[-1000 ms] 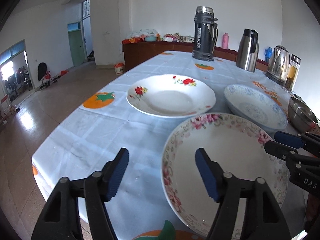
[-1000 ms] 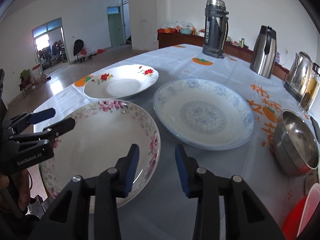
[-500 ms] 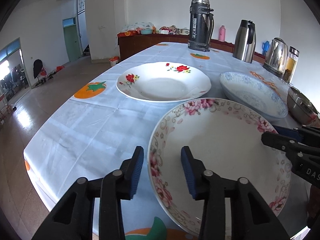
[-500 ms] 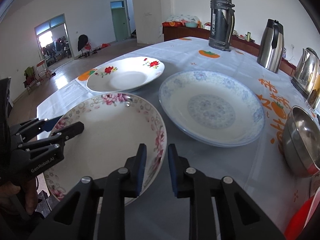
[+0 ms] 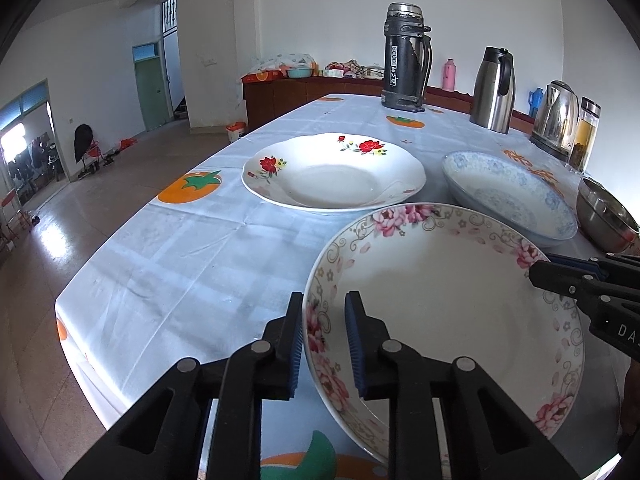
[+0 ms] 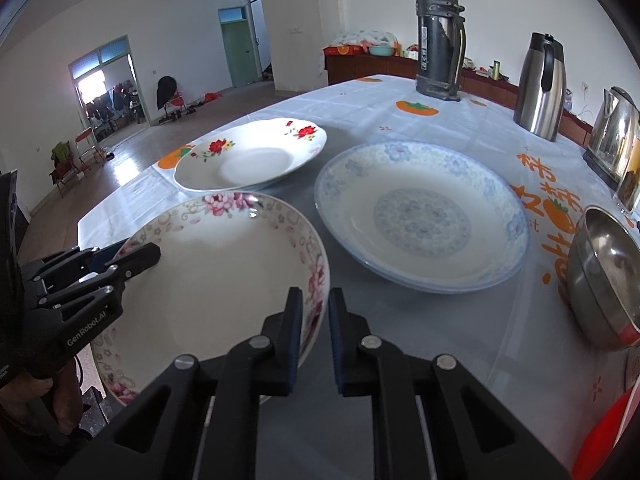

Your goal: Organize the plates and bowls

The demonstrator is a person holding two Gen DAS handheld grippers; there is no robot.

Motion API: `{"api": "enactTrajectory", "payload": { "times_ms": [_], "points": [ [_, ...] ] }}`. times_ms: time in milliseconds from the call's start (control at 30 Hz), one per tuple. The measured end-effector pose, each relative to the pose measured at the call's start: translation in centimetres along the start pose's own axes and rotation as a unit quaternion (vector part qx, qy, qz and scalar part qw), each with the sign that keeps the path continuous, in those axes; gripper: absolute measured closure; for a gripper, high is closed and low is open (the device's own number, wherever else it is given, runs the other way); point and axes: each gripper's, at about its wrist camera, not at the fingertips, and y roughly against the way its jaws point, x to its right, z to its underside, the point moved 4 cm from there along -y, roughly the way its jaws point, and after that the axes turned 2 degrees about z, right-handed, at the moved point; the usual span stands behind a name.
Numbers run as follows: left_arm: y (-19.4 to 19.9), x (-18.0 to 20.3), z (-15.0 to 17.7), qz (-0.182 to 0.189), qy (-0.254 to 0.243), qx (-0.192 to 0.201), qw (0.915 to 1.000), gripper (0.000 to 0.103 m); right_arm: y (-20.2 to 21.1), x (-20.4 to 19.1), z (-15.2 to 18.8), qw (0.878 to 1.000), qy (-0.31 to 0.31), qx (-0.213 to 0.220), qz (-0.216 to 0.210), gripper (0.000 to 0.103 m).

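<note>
A pink-flowered plate (image 5: 444,296) (image 6: 216,272) is held at the near table edge. My left gripper (image 5: 323,344) is shut on its left rim and my right gripper (image 6: 315,334) is shut on its right rim. The plate looks lifted slightly off the table. A red-flowered plate (image 5: 332,172) (image 6: 248,156) lies beyond it to the left. A blue-patterned plate (image 5: 508,196) (image 6: 420,212) lies beyond it to the right. A steel bowl (image 6: 604,276) (image 5: 606,216) sits at the far right.
A tall dark thermos (image 5: 406,52), a steel jug (image 5: 494,90), a kettle (image 5: 556,116) and a glass jar (image 5: 584,136) stand along the back right of the table (image 5: 192,256). Something red (image 6: 604,440) shows at the near right corner.
Both grippers have closed from open onto opposite rims of the pink-flowered plate, and the plate has risen a little toward the cameras.
</note>
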Motion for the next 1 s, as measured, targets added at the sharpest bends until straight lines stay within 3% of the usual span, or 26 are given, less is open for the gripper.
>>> {"api": "enactTrajectory", "payload": {
  "times_ms": [167, 1000],
  "points": [
    [0.2, -0.3, -0.3, -0.007, 0.005, 0.011, 0.9999, 0.089, 0.1, 0.0, 0.0, 1.000, -0.001, 0.000, -0.001, 0.090],
    [1.0, 0.5, -1.5, -0.002, 0.016, 0.032, 0.9994, 0.090, 1.7, 1.0, -0.3, 0.998, -0.026, 0.050, -0.007, 0.090]
  ]
}}
